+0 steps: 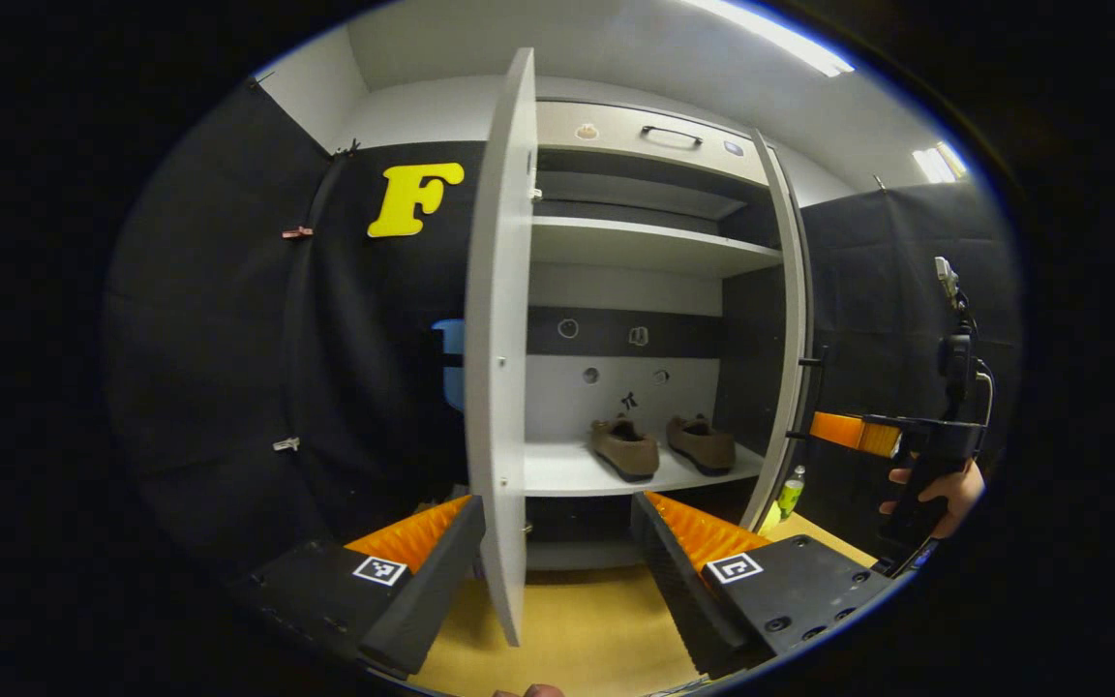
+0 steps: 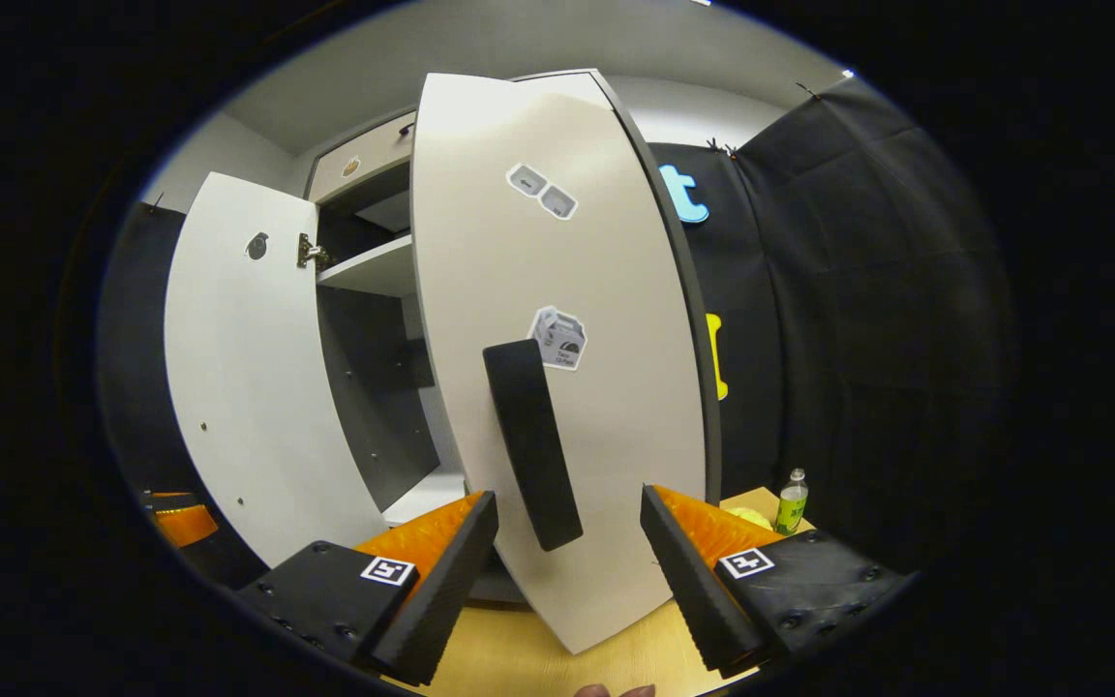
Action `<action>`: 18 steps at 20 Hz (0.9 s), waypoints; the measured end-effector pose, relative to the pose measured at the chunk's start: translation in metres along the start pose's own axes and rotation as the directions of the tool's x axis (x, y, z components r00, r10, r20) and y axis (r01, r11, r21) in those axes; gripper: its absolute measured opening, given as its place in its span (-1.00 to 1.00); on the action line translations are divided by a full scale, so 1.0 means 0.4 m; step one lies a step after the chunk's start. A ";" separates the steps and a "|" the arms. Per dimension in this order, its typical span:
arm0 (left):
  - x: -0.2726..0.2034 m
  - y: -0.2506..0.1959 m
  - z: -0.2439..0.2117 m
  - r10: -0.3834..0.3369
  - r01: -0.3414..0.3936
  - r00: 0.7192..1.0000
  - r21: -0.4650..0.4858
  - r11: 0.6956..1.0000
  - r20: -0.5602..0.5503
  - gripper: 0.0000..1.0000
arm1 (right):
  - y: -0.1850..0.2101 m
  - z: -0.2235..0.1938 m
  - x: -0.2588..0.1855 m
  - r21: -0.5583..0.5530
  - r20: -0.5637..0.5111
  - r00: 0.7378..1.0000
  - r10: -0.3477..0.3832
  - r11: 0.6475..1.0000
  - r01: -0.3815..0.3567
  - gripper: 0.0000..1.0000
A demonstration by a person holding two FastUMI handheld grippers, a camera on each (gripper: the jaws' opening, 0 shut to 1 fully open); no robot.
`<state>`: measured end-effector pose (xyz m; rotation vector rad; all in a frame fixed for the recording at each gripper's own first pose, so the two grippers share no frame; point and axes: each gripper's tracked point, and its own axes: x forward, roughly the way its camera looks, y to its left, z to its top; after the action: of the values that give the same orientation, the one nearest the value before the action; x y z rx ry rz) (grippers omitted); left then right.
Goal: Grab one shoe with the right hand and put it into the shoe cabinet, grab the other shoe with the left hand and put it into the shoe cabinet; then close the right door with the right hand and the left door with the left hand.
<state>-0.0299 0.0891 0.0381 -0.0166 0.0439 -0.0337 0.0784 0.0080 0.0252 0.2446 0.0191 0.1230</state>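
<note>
The left gripper (image 1: 557,552) is held wide open with nothing between its fingers, and the edge of the left door (image 1: 499,387) stands just ahead of the gap, closer to the left-hand finger; whether anything touches cannot be told. That door is seen nearly edge-on and partly screens the left side of the shoe cabinet (image 1: 645,252). Beyond it, two brown shoes (image 1: 662,447) are set side by side on the lower white shelf (image 1: 577,472), toes toward the front, just apart from each other. A drawer with a dark handle (image 1: 671,134) is seen at the top of the cabinet. Farther to the right, the other gripper is seen in a hand (image 1: 935,494) beside the right door's edge. The right gripper (image 2: 567,561) is likewise spread wide and empty, with the outer face of the right door (image 2: 567,339) directly in front of it and its long black handle (image 2: 531,443) hanging just above the gap between the fingers. Stickers (image 2: 543,192) are stuck on that door. The door blocks most of the cabinet's inside from this side. A small green bottle (image 2: 792,501) stands on the wooden floor (image 2: 519,658) by the black cloth wall (image 2: 858,319).
</note>
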 end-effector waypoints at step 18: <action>0.181 0.306 -0.006 0.179 -0.179 0.984 0.022 0.984 0.020 0.92 | 0.015 -0.004 -0.012 -0.068 0.007 1.000 -0.026 0.997 0.027 0.96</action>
<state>0.0466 0.2088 0.0306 0.0104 0.0269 0.1458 0.0728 0.0138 0.0253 0.1765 0.0120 0.0962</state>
